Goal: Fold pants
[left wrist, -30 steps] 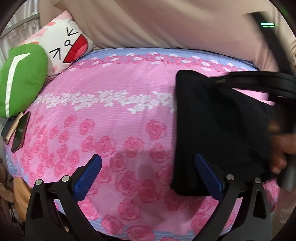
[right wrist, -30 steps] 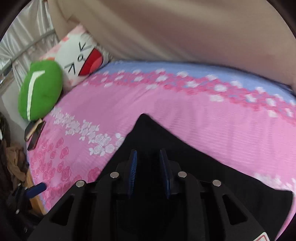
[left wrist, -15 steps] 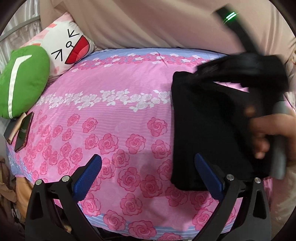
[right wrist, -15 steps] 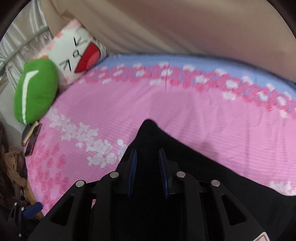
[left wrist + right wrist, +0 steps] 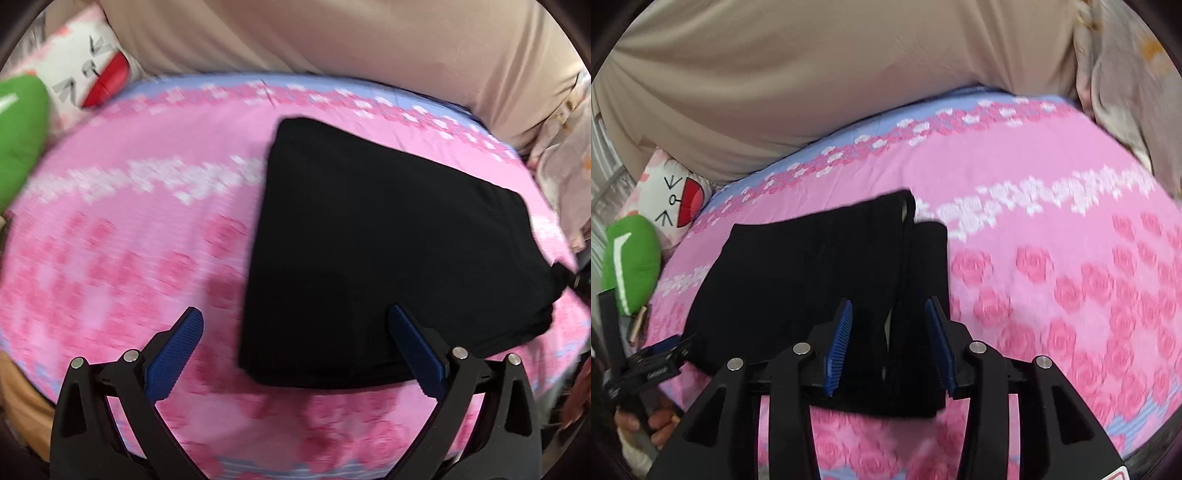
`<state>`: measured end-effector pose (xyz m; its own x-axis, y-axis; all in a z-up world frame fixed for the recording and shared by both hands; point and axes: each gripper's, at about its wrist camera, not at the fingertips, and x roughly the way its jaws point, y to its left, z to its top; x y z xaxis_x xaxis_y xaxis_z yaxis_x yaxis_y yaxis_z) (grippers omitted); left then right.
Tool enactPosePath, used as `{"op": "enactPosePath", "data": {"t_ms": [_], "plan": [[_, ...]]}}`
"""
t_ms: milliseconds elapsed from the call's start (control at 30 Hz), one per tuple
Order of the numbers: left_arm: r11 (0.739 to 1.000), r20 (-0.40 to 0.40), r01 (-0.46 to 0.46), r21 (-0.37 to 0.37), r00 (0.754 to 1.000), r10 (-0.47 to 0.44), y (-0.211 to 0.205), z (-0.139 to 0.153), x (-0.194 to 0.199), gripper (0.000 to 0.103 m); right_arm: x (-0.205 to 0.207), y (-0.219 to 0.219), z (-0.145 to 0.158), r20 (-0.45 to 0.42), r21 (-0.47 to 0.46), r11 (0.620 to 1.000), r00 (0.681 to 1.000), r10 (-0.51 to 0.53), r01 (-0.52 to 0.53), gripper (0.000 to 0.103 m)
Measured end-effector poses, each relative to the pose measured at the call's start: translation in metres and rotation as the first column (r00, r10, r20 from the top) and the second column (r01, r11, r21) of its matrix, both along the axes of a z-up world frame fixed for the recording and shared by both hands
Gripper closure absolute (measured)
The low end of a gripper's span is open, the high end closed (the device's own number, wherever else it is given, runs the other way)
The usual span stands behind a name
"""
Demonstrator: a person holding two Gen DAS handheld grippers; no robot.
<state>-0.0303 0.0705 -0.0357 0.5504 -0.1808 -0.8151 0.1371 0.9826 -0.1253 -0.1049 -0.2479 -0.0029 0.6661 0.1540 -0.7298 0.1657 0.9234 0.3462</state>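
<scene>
- Swinging across the bed (image 5: 110, 258), the right gripper (image 5: 892, 350) has left the far corner of the pants (image 5: 388, 240); its view now takes in the whole folded bundle, where earlier only a corner showed.
- Its jaws have just been opening: they stand partly apart, black cloth between the pads, which do not appear to press on it, so the fold looks just released.
- Left gripper (image 5: 295, 350) hovers at the pants' near edge, jaws spread wide, holding nothing, probably ready to smooth or take that edge.
- Pants lie folded, right of the green pillow (image 5: 631, 266), on the pink sheet.
- Blur smears the left view; layers within the black cloth are hard to separate.
</scene>
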Motion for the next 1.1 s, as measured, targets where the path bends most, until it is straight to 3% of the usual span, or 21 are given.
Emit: {"op": "enactPosePath", "data": {"t_ms": [67,200,267,367,433,500,600,633,667,767,867,1100], "plan": [[0.999,-0.026,0.011,-0.035,1.0,-0.012,-0.003,-0.004,0.001,0.005,-0.005,-0.002,-0.005,0.001,0.049,0.998,1.0,0.028,-0.028,0.056],[0.999,-0.038,0.002,-0.036,0.999,-0.004,-0.005,-0.007,0.001,0.005,0.006,0.014,-0.021,-0.013,0.056,0.995,0.996,0.084,-0.083,0.054],[1.0,-0.039,0.003,-0.028,0.999,-0.004,-0.006,-0.006,0.0,0.005,0.008,0.022,-0.022,-0.007,0.004,0.996,0.996,0.089,-0.089,0.08],[1.0,-0.043,0.006,-0.021,0.999,-0.007,-0.002,-0.002,-0.002,0.005,-0.011,0.019,0.004,0.071,0.03,0.993,0.992,0.108,-0.11,0.086],[1.0,-0.04,0.018,-0.019,0.999,-0.019,-0.002,-0.002,-0.003,0.005,-0.016,0.018,0.007,0.071,-0.005,0.994,0.991,0.11,-0.11,0.085],[0.999,-0.046,0.031,-0.021,0.998,-0.032,-0.004,-0.008,0.0,0.005,-0.007,0.015,-0.017,-0.016,-0.063,0.994,0.996,0.087,-0.088,0.078],[0.999,-0.069,0.03,-0.03,0.997,-0.032,-0.008,-0.012,0.003,0.005,-0.009,0.005,-0.025,-0.005,0.046,0.997,0.998,0.058,-0.058,0.073],[0.999,-0.068,0.031,-0.032,0.997,-0.033,-0.008,-0.011,0.002,0.005,-0.01,0.005,-0.021,-0.003,0.049,0.998,0.999,0.051,-0.051,0.068],[0.999,-0.063,0.035,-0.03,0.997,-0.037,-0.009,-0.009,0.002,0.005,-0.012,0.005,-0.016,0.008,0.037,0.999,0.999,0.033,-0.033,0.055],[0.999,-0.052,0.042,-0.007,0.998,-0.042,-0.013,-0.007,0.002,0.005,-0.011,0.009,0.0,0.025,-0.043,0.999,1.0,0.014,-0.013,0.037],[0.999,-0.058,0.035,-0.014,0.998,-0.036,-0.015,-0.006,0.004,0.005,-0.006,0.005,-0.003,0.006,-0.039,0.999,1.0,0.001,-0.001,0.029],[0.997,-0.078,0.057,-0.056,0.995,-0.061,-0.016,-0.009,0.014,0.005,0.0,-0.006,-0.031,-0.08,0.115,0.993,0.997,0.017,-0.008,0.024]]}}
